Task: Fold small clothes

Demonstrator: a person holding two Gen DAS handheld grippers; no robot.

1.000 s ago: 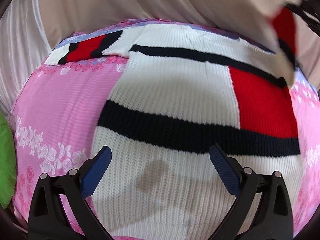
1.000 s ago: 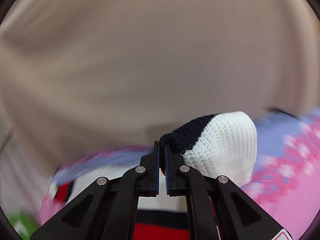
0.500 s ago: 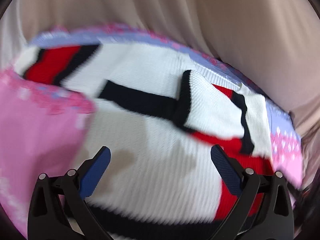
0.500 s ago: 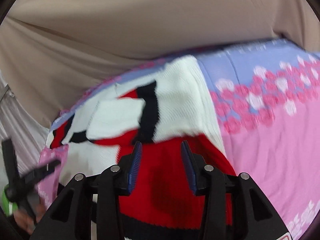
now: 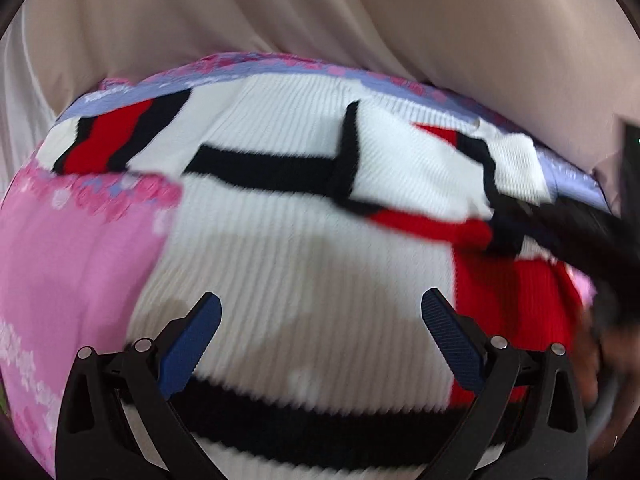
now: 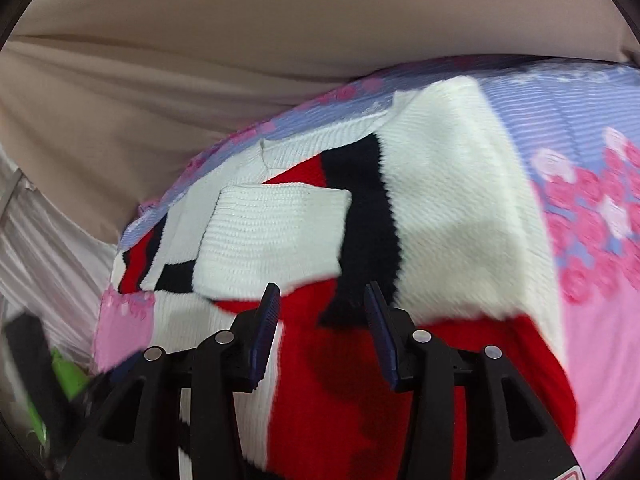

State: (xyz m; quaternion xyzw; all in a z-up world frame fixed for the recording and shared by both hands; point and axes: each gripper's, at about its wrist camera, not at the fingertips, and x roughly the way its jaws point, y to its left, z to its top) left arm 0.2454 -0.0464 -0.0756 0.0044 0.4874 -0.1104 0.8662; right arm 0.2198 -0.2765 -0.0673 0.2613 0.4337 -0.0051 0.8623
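A small knit sweater (image 5: 296, 248), white with black stripes and red blocks, lies flat on a pink and lilac floral sheet (image 5: 72, 264). Its right sleeve (image 6: 272, 240) is folded across the chest, the white cuff on top. Its left sleeve (image 5: 108, 140) still stretches out to the far left. My left gripper (image 5: 320, 320) is open and empty just above the sweater's white body. My right gripper (image 6: 320, 300) is open and empty above the red panel, just short of the folded sleeve. It shows as a dark blur at the right of the left wrist view (image 5: 568, 236).
A beige curtain (image 6: 280, 40) hangs behind the bed's far edge. Something green (image 6: 68, 376) lies off the bed's left side. Bare pink sheet (image 6: 600, 360) lies right of the sweater.
The right gripper carried the right sleeve over the chest, let it go and opened. The left gripper moved forward over the sweater and stayed open.
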